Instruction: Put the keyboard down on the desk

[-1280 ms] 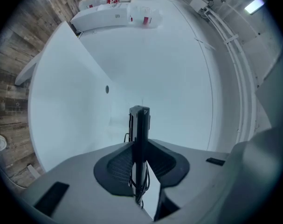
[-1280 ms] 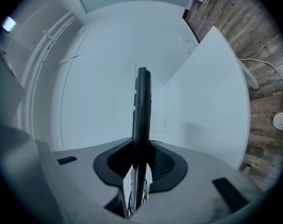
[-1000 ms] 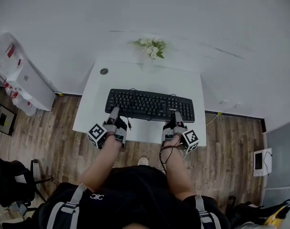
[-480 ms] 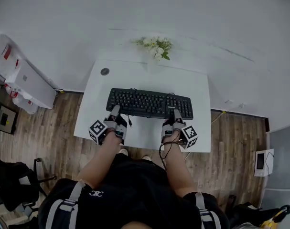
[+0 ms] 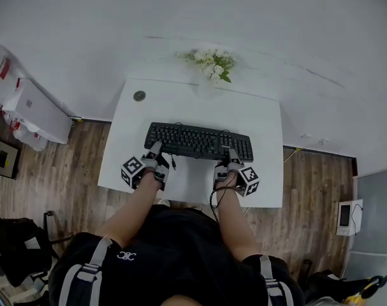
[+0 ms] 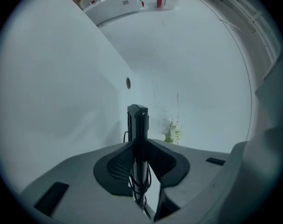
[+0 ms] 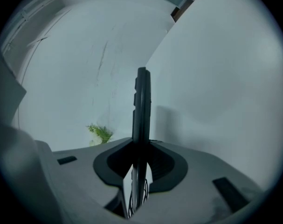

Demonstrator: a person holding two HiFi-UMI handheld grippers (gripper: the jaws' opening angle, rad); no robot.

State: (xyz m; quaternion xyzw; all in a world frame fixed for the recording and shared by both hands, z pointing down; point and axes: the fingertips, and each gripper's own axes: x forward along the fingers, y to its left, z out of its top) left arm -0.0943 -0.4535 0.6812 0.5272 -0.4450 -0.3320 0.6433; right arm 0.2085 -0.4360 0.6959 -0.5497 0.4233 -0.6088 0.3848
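Note:
A black keyboard (image 5: 198,141) lies lengthwise over the white desk (image 5: 180,104), held at its near edge by both grippers. My left gripper (image 5: 155,152) is shut on its left end, and my right gripper (image 5: 233,155) is shut on its right end. In the left gripper view the keyboard (image 6: 137,141) shows edge-on, pinched between the jaws, with its coiled cable hanging below. The right gripper view shows the same slab (image 7: 141,120) edge-on between the jaws. Whether the keyboard touches the desk top I cannot tell.
A small bunch of white flowers (image 5: 213,62) stands at the desk's far edge by the wall. A round grommet (image 5: 139,96) sits at the far left corner. A white box with bags (image 5: 29,110) is on the floor at left. Wooden floor surrounds the desk.
The view has shifted so the desk shows fuller. The keyboard and both grippers sit a little nearer the desk's front middle, still gripped the same way.

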